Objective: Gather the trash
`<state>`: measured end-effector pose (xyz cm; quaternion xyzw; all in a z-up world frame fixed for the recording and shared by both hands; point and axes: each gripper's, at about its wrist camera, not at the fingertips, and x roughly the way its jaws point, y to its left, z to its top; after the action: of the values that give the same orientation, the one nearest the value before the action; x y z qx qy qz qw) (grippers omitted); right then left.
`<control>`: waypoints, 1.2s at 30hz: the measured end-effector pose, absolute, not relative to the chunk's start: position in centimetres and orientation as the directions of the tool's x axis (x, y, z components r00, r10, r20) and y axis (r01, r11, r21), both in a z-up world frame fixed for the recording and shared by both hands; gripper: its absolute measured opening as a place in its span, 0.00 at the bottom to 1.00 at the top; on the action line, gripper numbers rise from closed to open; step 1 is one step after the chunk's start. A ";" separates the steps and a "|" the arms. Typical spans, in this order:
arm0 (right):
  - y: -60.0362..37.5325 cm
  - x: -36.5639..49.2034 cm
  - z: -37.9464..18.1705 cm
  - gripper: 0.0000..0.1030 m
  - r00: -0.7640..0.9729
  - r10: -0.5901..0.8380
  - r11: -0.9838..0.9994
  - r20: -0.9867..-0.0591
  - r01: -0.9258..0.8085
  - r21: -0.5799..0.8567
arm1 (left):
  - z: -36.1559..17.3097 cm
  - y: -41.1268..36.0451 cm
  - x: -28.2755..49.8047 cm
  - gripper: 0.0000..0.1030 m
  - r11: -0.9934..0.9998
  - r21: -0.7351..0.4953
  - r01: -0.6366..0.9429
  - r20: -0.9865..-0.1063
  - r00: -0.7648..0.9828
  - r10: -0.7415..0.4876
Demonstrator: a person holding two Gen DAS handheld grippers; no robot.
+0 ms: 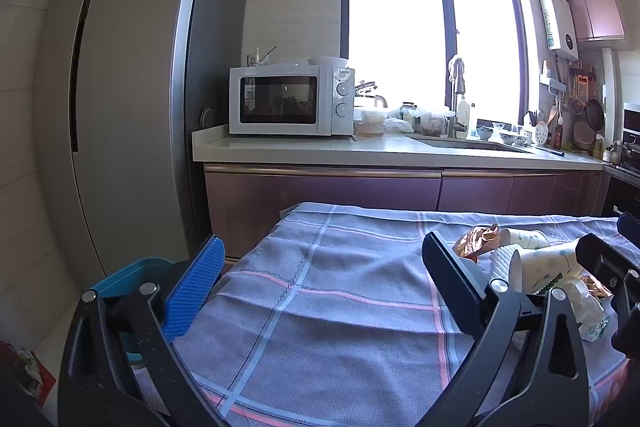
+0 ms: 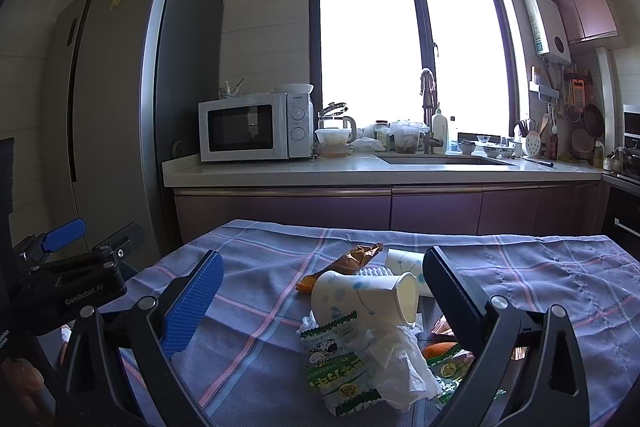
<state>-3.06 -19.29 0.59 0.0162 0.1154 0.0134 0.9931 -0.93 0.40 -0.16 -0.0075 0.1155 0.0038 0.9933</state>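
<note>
A pile of trash lies on the checked tablecloth point(image 2: 256, 355): a dotted paper cup point(image 2: 360, 297) on its side, a second cup point(image 2: 404, 261) behind it, a brown wrapper point(image 2: 358, 257), a green-and-white snack packet point(image 2: 338, 363) and crumpled tissue point(image 2: 400, 367). My right gripper point(image 2: 324, 279) is open and empty, jaws either side of the pile, just above it. My left gripper point(image 1: 324, 259) is open and empty over bare cloth, left of the pile; the cups point(image 1: 540, 267) and brown wrapper point(image 1: 478, 241) lie to its right.
A blue bin point(image 1: 136, 271) stands on the floor left of the table. Behind are a kitchen counter point(image 1: 360, 151) with a microwave point(image 1: 290, 101), a sink point(image 2: 444, 159) and a tall fridge point(image 1: 132, 87). The left gripper also shows in the right wrist view point(image 2: 86, 233).
</note>
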 end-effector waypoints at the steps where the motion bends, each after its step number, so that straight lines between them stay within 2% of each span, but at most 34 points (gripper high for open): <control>1: -19.3 -3.1 0.6 0.94 0.973 0.031 0.999 -0.229 -0.023 0.036 | -0.2 0.4 -0.9 0.95 1.000 -0.014 -0.009 -0.228 0.974 0.006; 36: -19.5 -2.6 0.5 0.94 0.971 0.050 0.998 -0.234 -0.039 0.051 | -0.3 0.3 -1.1 0.95 1.000 -0.023 -0.010 -0.221 0.975 0.004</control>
<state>-2.56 -19.46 0.51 0.0229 0.1183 0.0223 0.9925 -1.15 0.32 -0.29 -0.0122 0.1114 0.0036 0.9937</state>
